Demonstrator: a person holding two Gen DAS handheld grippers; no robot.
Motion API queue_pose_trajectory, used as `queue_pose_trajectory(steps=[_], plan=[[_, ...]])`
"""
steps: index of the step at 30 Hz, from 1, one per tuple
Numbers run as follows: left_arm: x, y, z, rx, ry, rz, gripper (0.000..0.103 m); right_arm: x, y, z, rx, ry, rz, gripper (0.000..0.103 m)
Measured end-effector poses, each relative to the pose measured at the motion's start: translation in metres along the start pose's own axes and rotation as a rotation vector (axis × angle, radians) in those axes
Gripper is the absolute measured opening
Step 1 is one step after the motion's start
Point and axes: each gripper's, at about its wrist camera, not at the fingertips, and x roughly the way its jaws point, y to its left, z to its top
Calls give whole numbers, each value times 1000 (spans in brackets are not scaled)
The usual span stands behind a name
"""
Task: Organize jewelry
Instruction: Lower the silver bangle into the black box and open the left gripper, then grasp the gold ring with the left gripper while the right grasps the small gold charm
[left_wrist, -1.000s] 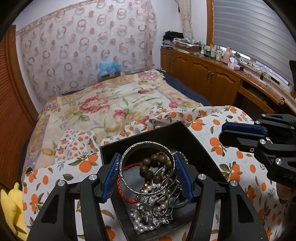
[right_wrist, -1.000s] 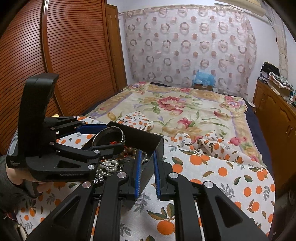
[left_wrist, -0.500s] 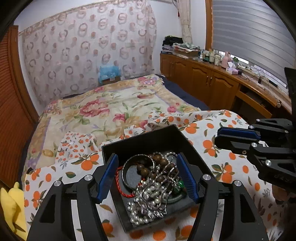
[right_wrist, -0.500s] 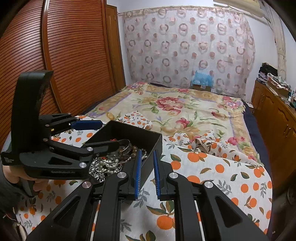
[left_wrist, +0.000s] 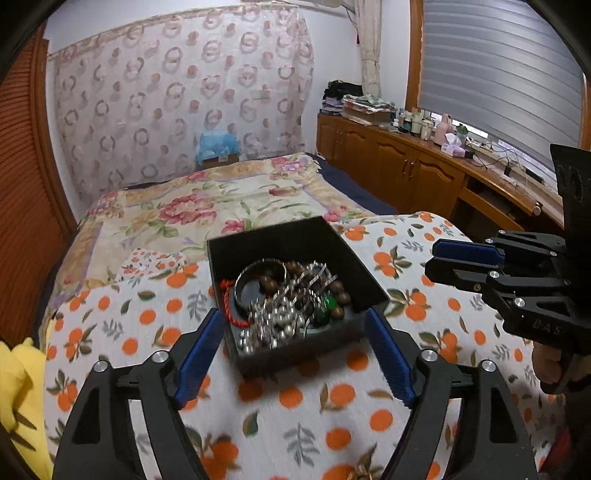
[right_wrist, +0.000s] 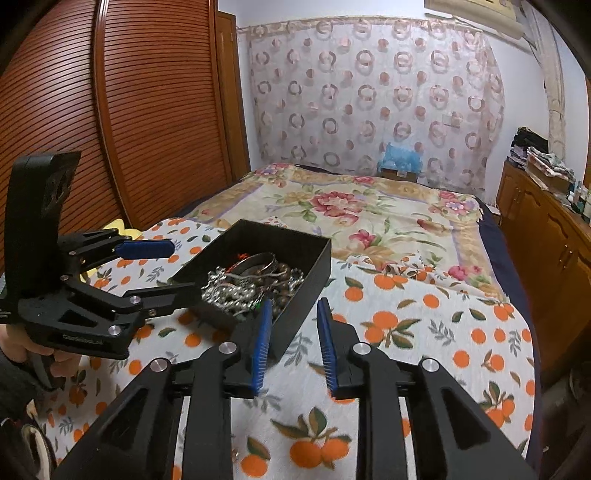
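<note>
Both jaws just opening and empty, left gripper (left_wrist: 295, 354) wide, right gripper (right_wrist: 293, 339) narrowly, near the open black square box (left_wrist: 325, 236) holding tangled beads and bangles (left_wrist: 284, 302) on orange-print cloth (left_wrist: 424, 302); sorting apparently unfinished.

Your left gripper (left_wrist: 295, 354) tilts downward, just short of the black box's (left_wrist: 343, 242) near edge. Jaws spread wide, just been opening, nothing between them. Your hand (right_wrist: 44, 354) grips its handle, left of the box.

Your right gripper (right_wrist: 293, 332) tilts downward at the box's near right corner. Jaws part-way apart, just been opening; the corner sits between them, pads clear of it. Fingers (left_wrist: 550, 365) wrap its handle, right of the box.
</note>
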Motion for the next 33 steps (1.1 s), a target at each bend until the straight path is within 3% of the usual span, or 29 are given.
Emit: queue_pose_trajectory(steps=[8,22,25,32,33], plan=[[-21,1,-30,-32,13,-7,78,-13,14,-25,-8,32,-8,27],[-31,-19,-87,-8,111,-57,78,4,44,-81,-51,201,55,27],[-29,-23,-93,-4,135,-83,68,10,51,-85,-79,230,62,27],[-25,-30,-99,12,158,-104,58,16,56,-89,-115,258,50,27],[-25,-32,-99,17,161,-107,56,16,56,-89,-121,256,43,21]])
